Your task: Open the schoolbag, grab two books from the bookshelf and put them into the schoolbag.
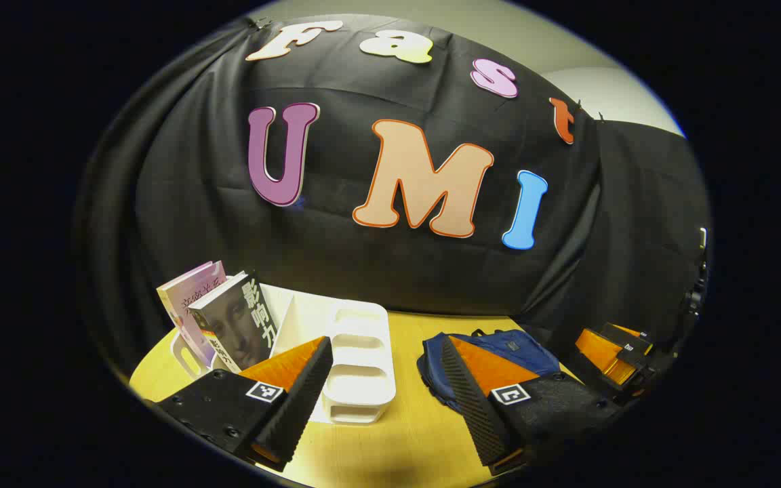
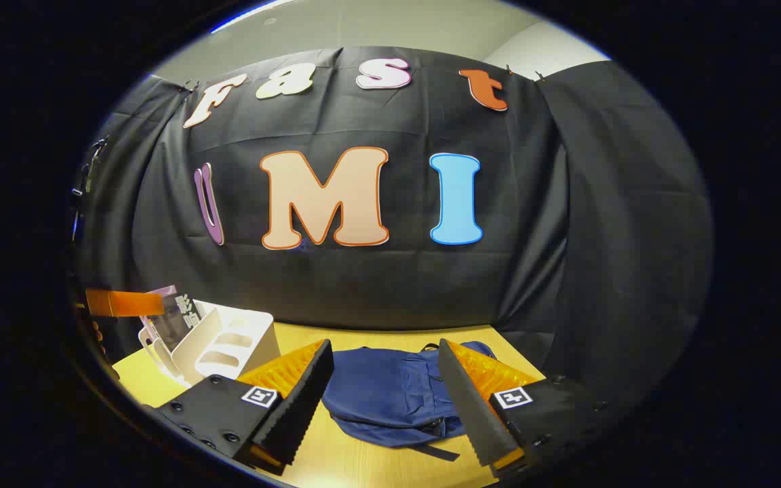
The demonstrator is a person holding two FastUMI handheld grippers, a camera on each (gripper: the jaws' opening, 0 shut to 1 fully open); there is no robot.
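Both claws stood wide and empty: the left gripper (image 1: 380,386) faced the white bookshelf (image 1: 360,362) with two books (image 1: 224,322) at lower left; the right gripper (image 2: 384,393) hovered before the blue schoolbag (image 2: 390,393), bottom centre on the table (image 2: 377,468).

Black cloth wall (image 2: 377,285) behind yellow wooden table (image 2: 377,468), pale ceiling (image 2: 363,27).
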